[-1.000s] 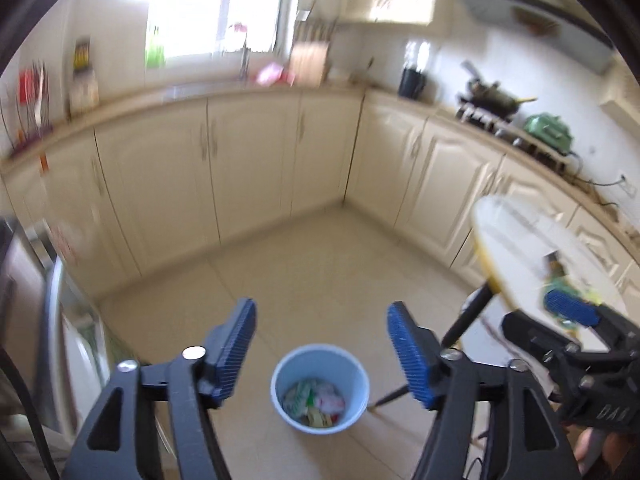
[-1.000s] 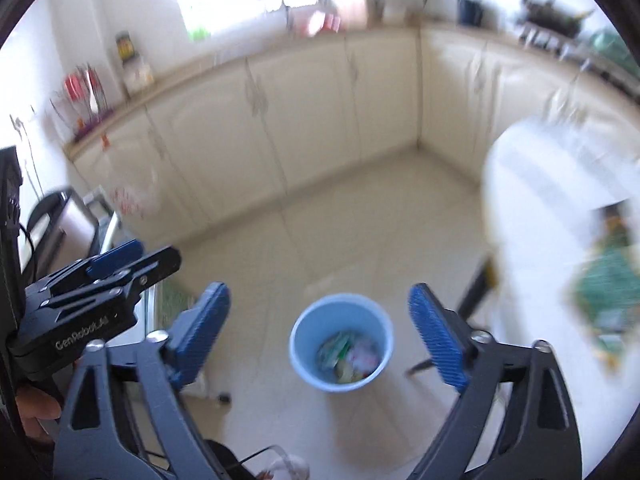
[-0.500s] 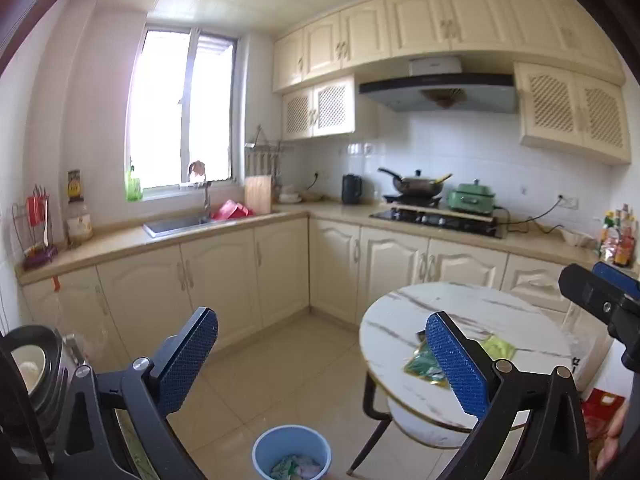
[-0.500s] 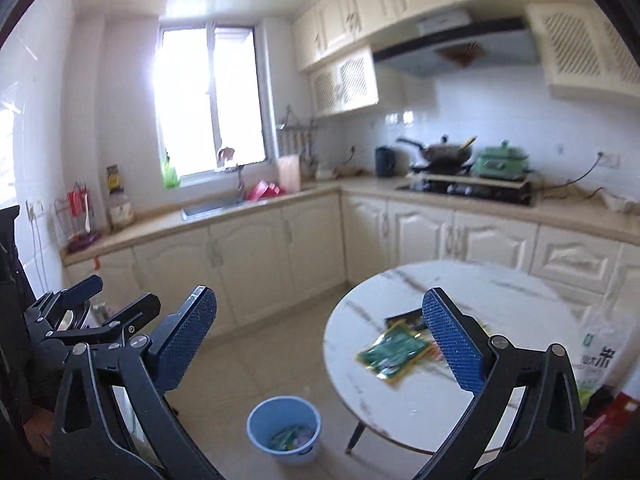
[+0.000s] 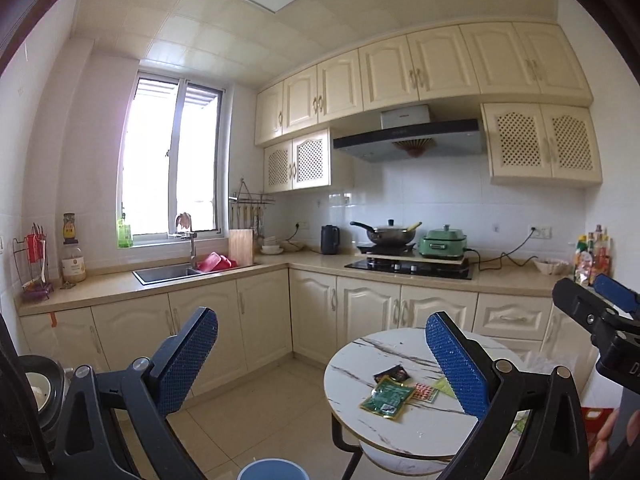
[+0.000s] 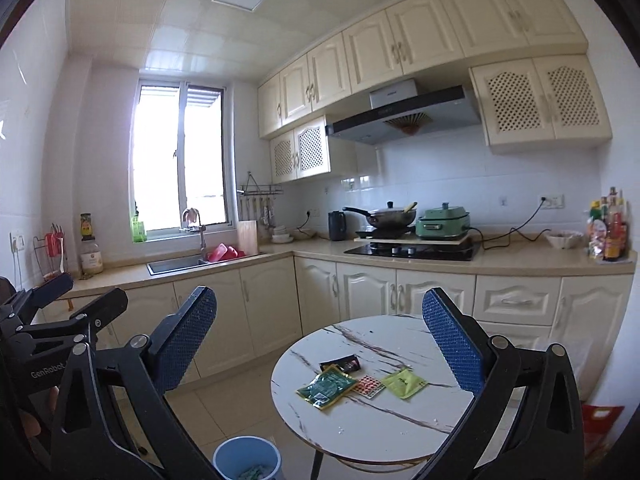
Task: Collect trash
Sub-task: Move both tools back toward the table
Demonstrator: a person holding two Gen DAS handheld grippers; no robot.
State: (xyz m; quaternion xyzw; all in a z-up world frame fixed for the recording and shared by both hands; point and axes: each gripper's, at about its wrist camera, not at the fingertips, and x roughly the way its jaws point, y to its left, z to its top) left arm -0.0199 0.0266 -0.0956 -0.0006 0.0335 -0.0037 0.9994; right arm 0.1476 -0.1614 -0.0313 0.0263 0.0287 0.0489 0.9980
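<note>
You're holding both grippers, left (image 5: 320,364) & right (image 6: 320,360), spread wide w/ nothing between. Green wrapper (image 6: 326,386) is lying flat mid round marble table (image 6: 372,428), blue bin (image 6: 246,458) below its left edge. Prob light, thin, slippery; pinch a raised edge.

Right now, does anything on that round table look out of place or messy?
Yes. Four loose wrappers lie scattered on the round marble table: a green packet, a black one, a red-dotted one and a yellow-green one. Small crumbs dot the top. The blue bin stands on the floor beside it.
</note>
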